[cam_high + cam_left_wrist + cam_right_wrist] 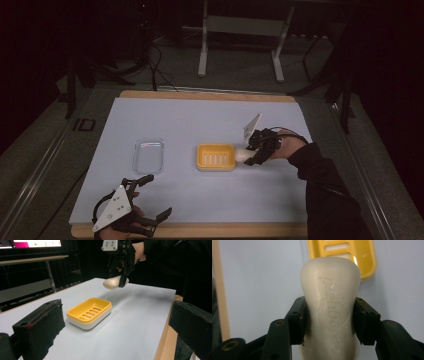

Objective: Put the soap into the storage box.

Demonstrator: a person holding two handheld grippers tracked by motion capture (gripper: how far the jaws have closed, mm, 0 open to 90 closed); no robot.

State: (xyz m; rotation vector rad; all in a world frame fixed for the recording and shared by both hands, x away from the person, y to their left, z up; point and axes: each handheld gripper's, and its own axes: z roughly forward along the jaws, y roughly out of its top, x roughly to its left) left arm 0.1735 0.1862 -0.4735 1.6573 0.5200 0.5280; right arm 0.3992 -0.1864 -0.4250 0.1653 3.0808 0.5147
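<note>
Your right gripper (329,322) clamps the cream soap bar (329,305) across its waist, lifted clear; the yellow soap dish (216,157) sits just ahead of its jaws, likely the drop target; your left gripper (150,197) idles wide open, empty, well apart.

This is a dim lab. A monitor (36,243) glows on a desk (32,259). Cables (159,70) lie on the floor.

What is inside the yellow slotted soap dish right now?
Nothing: the yellow slotted soap dish shows bare slots. The cream soap bar hangs in the right gripper, off the table. Under the insert is hidden.
</note>
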